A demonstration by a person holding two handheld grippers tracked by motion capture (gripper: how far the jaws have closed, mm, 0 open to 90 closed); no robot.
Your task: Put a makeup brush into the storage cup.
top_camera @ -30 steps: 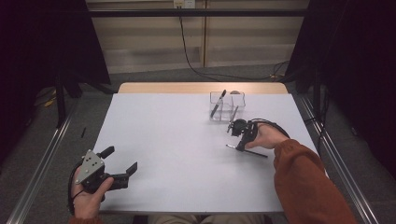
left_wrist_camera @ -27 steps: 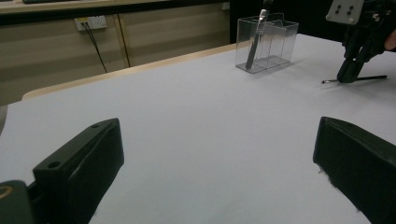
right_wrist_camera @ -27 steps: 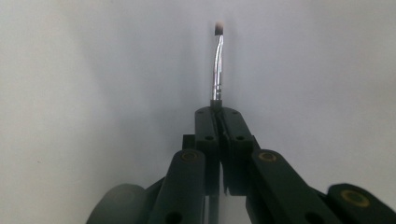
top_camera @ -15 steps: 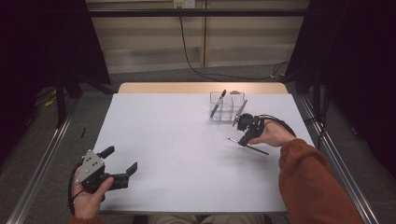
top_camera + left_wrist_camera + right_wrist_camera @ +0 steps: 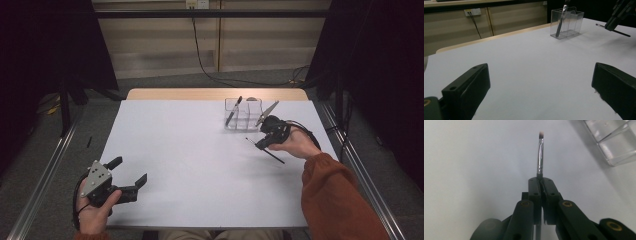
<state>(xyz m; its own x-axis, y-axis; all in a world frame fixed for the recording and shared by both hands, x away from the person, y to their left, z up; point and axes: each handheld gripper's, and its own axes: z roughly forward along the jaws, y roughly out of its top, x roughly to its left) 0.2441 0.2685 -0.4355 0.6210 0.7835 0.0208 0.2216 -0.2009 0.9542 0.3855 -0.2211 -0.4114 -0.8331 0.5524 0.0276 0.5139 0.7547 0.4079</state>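
While clear organizer holds one pen, right claw grips brush

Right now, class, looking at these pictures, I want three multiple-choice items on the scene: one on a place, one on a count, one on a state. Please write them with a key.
1. Where does the clear organiser stand on the table?
A. near its far edge, right of the middle
B. at the near left corner
C. in the centre

2. How many tools stand in the organiser?
A. none
B. two
C. five

3. How does the right gripper stand?
A. wide open over the table
B. shut on the thin brush
C. shut on the organiser

Key:
1 A, the high view shows it by the far edge, towards the right.
2 B, one dark tool and one pale tool lean in it.
3 B, the right gripper view shows the jaws closed on the brush handle.
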